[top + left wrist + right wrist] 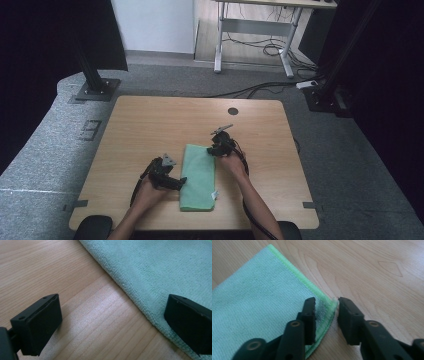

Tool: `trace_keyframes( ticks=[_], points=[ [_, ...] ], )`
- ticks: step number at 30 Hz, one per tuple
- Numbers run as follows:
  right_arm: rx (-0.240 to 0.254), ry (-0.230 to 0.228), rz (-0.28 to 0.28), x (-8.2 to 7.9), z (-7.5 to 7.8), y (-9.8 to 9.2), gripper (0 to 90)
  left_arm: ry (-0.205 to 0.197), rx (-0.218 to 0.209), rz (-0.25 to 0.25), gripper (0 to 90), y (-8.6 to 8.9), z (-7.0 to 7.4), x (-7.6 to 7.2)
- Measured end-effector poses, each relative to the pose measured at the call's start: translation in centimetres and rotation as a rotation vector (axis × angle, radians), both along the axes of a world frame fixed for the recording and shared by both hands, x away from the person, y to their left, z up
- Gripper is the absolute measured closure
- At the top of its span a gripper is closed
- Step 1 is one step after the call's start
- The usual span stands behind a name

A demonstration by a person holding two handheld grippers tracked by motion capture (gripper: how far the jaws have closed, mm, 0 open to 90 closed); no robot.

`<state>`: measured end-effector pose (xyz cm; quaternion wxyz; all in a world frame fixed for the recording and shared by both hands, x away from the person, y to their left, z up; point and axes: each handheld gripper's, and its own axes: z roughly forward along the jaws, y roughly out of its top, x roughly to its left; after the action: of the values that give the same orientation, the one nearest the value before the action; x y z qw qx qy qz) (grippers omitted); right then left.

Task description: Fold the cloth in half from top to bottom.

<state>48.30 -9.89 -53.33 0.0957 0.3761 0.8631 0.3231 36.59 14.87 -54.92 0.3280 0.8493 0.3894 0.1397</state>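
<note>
bare table (150,120) all round, flat green cloth (199,175) between grippers, nothing standing

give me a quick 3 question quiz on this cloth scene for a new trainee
1. True or false: the green cloth lies flat on the wooden table.
2. Which part of the cloth sits between the right gripper fingers? A) a corner B) the middle C) a label
3. One finger of the left gripper is over the cloth; what is the other finger over?

Key:
1. True.
2. A: a corner with its bright green hem lies between the two fingers, which have not yet pinched it.
3. Bare table, just beside the cloth's edge.
</note>
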Motion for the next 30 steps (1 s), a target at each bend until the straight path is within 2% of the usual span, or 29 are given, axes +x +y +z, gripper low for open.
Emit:
trace_keyframes(
  ticks=[1, 2, 7, 9, 10, 15, 18, 21, 25, 30],
  points=[
    [0.003, 0.000, 0.008, 0.0, 0.0, 0.0, 75.9, 0.000, 0.000, 0.000, 1.3, 0.0, 0.0, 0.0],
    [0.009, 0.013, 0.010, 0.0, 0.0, 0.1, 82.8, 0.000, 0.000, 0.000, 1.3, 0.0, 0.0, 0.0],
    [-0.016, -0.001, 0.015, -0.1, 0.2, 0.4, 84.8, 0.001, -0.002, 0.000, 1.4, 0.0, 0.0, 0.0],
    [-0.014, -0.011, 0.019, -0.2, 0.3, 0.4, 85.2, 0.002, -0.028, -0.010, 5.2, 0.3, 0.2, 0.1],
    [-0.014, -0.011, 0.019, -0.2, 0.3, 0.4, 85.2, 0.002, -0.028, -0.010, 7.5, 0.3, 0.2, 0.1],
    [-0.008, -0.024, 0.024, -0.4, 0.7, 0.4, 85.3, -0.012, -0.053, 0.025, 8.7, 0.5, 0.5, 0.6],
    [-0.005, -0.032, 0.026, -0.5, 0.9, 0.4, 85.3, -0.008, -0.025, 0.030, 8.5, 0.3, 0.2, 0.7],
    [0.003, -0.046, 0.034, -0.8, 1.3, 0.5, 85.4, -0.010, -0.014, 0.037, 6.6, 0.2, 0.1, 0.6],
    [0.028, -0.063, 0.044, -1.5, 2.2, 0.4, 85.4, -0.009, -0.015, 0.041, 6.4, 0.1, 0.1, 0.6],
    [0.052, -0.112, 0.076, -2.8, 4.1, -0.2, 85.4, -0.010, -0.012, 0.048, 6.3, 0.1, 0.1, 0.6]
  ],
)
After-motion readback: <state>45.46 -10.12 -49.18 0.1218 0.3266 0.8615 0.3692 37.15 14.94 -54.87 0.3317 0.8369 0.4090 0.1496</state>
